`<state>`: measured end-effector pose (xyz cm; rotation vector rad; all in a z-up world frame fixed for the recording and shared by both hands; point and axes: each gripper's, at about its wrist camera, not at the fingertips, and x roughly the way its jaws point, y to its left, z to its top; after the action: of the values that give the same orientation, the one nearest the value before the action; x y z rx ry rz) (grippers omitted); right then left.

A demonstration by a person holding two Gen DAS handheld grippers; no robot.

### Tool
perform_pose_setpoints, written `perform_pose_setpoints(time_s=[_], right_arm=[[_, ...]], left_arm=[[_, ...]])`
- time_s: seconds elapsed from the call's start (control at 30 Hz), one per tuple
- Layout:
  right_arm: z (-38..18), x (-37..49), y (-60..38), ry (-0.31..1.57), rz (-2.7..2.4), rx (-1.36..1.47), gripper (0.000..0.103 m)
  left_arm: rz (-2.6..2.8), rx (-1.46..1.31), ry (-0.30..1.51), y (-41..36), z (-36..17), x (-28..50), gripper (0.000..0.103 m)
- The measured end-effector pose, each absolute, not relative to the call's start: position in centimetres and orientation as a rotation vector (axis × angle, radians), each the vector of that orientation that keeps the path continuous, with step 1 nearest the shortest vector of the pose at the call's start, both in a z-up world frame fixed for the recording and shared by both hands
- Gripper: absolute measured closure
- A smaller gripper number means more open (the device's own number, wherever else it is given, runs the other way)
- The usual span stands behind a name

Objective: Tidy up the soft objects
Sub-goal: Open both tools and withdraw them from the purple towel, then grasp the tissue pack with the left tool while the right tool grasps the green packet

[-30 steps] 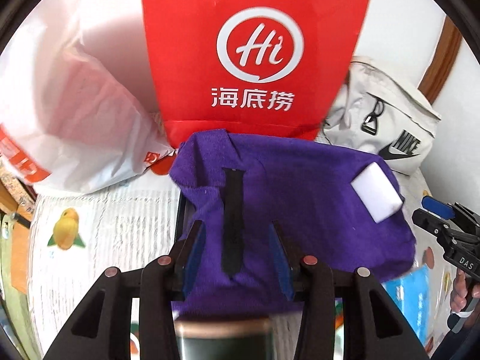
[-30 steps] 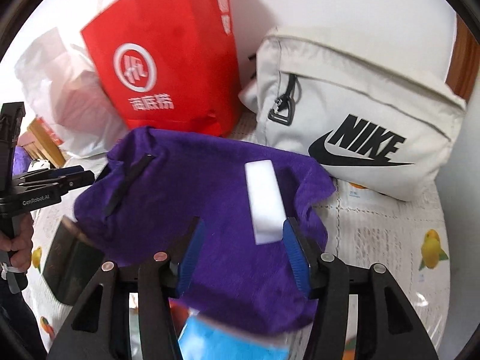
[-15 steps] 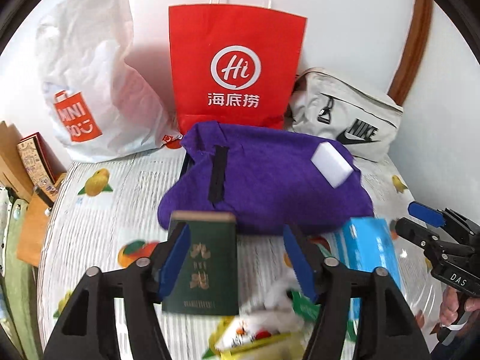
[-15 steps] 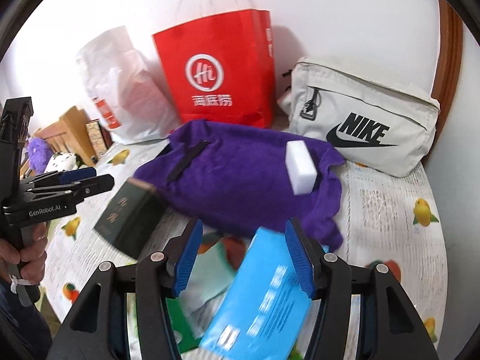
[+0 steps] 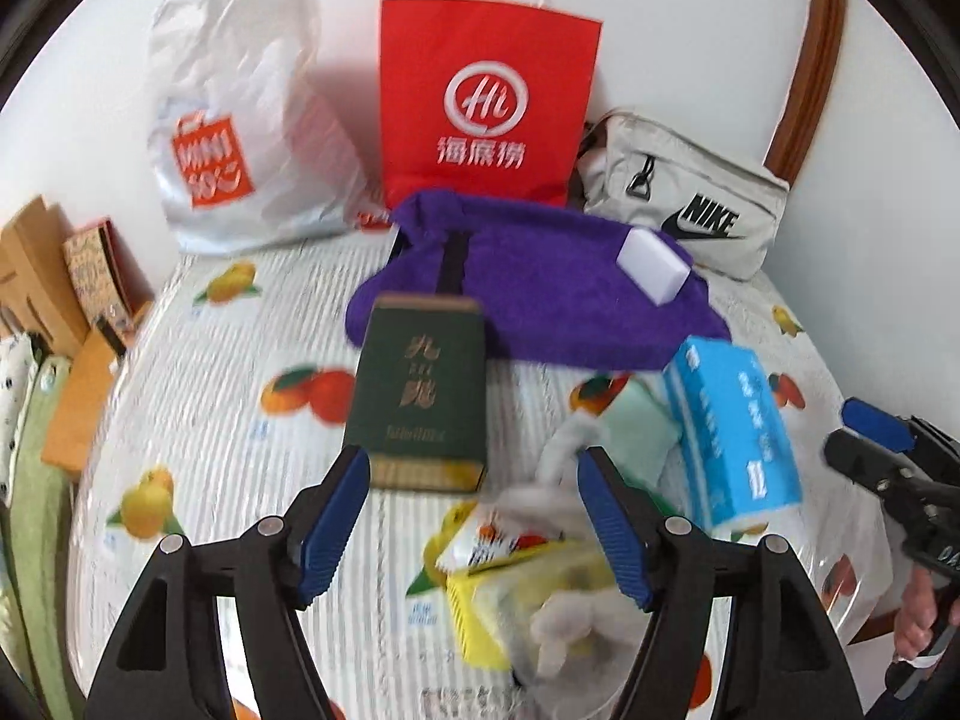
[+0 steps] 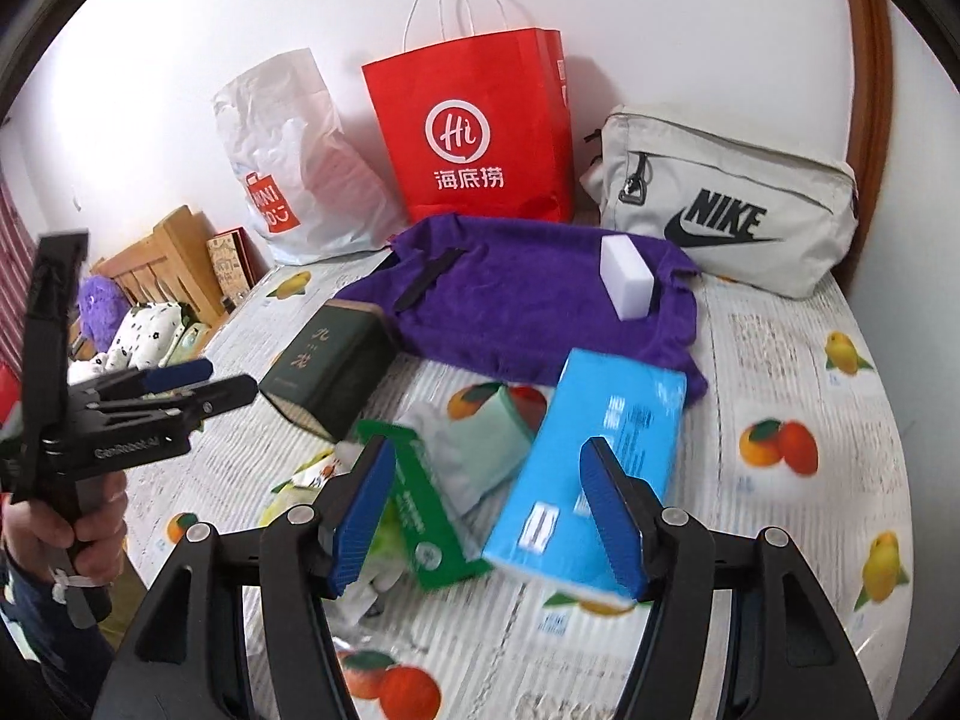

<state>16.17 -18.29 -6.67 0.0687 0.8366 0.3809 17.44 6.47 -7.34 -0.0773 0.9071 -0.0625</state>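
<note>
- Ahead of the left gripper (image 5: 469, 516), in the left wrist view, a purple towel (image 5: 540, 300) lies spread on the fruit-print cloth (image 5: 228, 420), well beyond the fingertips, with a white sponge block (image 5: 654, 264) on its far right part.
- Its jaws are opening with nothing pinched; a dark green box (image 5: 420, 390) stands just past the tips, a blue tissue pack (image 5: 732, 426) off to their right.
- Behind the towel stand a red paper bag (image 5: 486, 102), a white plastic bag (image 5: 240, 120) and a beige pouch (image 5: 684, 198).
- From the right wrist view, the right gripper (image 6: 486, 510) is also opening and empty, hovering over the blue pack and a green packet (image 6: 432, 516); the towel lies farther ahead.
- At its left a hand (image 6: 66, 534) holds the other gripper.
</note>
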Motion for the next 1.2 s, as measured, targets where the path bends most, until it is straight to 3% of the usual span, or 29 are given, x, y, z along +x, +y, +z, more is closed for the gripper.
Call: perform_pose_setpoints(time_s=[0.33,0.5,0.83,0.93,1.0,1.2], right_arm=[[-9.9,16.0,-14.7,0.871,0.44,-0.007,0.039],[-11.9,17.0,-12.4,0.911,0.45,-0.102,0.053],[-14.8,19.0,-10.1,0.995,0.441,-0.216,0.053],[-15.3,19.4,-9.5,1.006,0.465,-0.229,0.07],[-15.6,19.6,-9.0,1.014,0.475,-0.257,0.093],[-14.4,18.9,-9.7,0.976,0.48,-0.203,0.098]], left_arm=[[-0.053,-0.145,0.987,8.2,-11.7,15.5,0.033],[-0.045,-0.168,1.005,9.0,-12.6,15.3,0.033],[-0.093,-0.184,1.018,9.0,-13.2,16.2,0.033],[-0.103,-0.186,1.024,8.9,-13.4,16.5,0.033],[-0.112,-0.185,1.025,8.8,-13.5,16.5,0.033],[-0.112,-0.179,1.029,8.9,-13.8,16.4,0.033]])
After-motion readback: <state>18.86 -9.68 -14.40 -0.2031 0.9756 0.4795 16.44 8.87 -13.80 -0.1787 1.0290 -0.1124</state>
